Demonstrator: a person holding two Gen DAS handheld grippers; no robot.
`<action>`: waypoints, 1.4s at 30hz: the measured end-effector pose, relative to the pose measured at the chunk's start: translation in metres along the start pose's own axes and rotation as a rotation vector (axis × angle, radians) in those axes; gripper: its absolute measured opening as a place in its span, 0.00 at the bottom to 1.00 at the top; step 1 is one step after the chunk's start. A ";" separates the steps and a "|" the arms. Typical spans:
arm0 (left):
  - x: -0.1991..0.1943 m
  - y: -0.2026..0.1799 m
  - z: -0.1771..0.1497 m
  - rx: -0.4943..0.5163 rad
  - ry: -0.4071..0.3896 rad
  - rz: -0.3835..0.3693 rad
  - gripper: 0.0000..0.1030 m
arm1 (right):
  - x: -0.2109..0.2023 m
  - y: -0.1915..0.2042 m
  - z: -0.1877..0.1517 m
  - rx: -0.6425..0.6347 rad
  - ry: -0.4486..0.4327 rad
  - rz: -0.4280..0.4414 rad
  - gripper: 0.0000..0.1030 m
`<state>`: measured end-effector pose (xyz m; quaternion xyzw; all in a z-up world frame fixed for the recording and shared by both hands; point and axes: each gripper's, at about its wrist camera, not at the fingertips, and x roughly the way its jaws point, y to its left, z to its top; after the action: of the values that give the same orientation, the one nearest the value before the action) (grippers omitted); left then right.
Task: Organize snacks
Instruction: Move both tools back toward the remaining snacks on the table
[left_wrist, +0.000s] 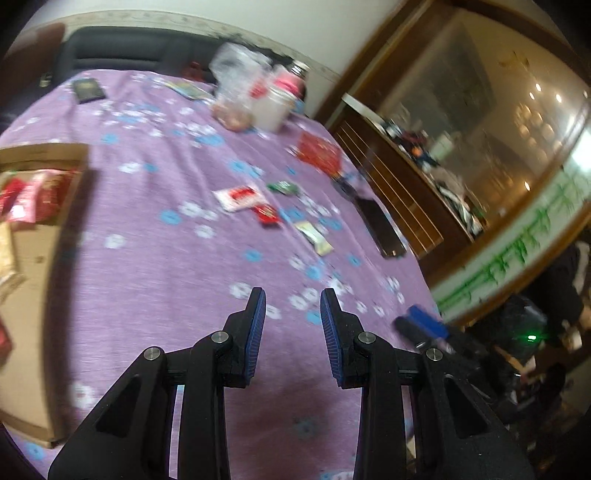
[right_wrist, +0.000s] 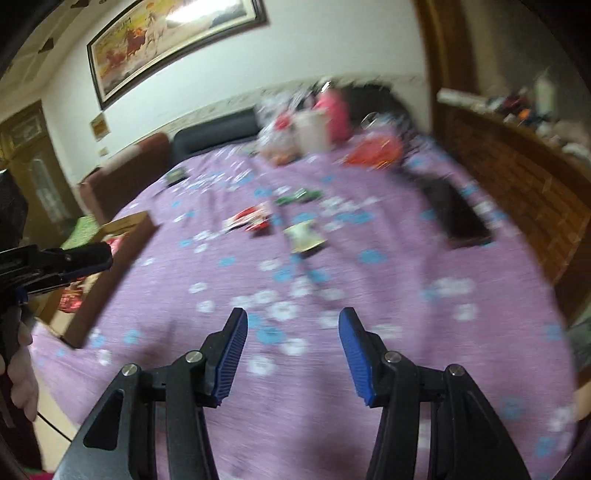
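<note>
my left gripper (left_wrist: 293, 301) and right gripper (right_wrist: 293, 321): jaws apart, nothing held. loose snack packets (left_wrist: 242, 197) lie on the purple cloth (left_wrist: 155, 266) at 12 o'clock; cardboard box (left_wrist: 40, 236) at 9 o'clock part-filled. roughly midway, i judge.

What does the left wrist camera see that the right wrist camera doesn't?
Only the left wrist view shows the glass-fronted cabinet and green bamboo wall panel. Only the right wrist view shows the framed horse painting and a hand. Both show the purple flowered tablecloth, cardboard box, green snack packet and black phone.
</note>
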<state>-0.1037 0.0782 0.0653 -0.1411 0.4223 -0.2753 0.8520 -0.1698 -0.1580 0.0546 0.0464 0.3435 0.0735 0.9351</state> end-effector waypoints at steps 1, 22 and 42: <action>0.005 -0.005 -0.001 0.010 0.013 -0.007 0.28 | -0.013 -0.001 -0.002 -0.029 -0.045 -0.058 0.55; -0.030 0.019 -0.026 -0.041 -0.011 -0.015 0.28 | -0.014 0.006 0.015 -0.061 -0.080 -0.104 0.86; -0.038 0.051 -0.027 -0.108 0.017 0.113 0.28 | 0.141 0.006 0.085 -0.024 0.168 0.029 0.60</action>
<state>-0.1265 0.1415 0.0495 -0.1605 0.4510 -0.2049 0.8537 -0.0087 -0.1316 0.0300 0.0337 0.4191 0.0947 0.9024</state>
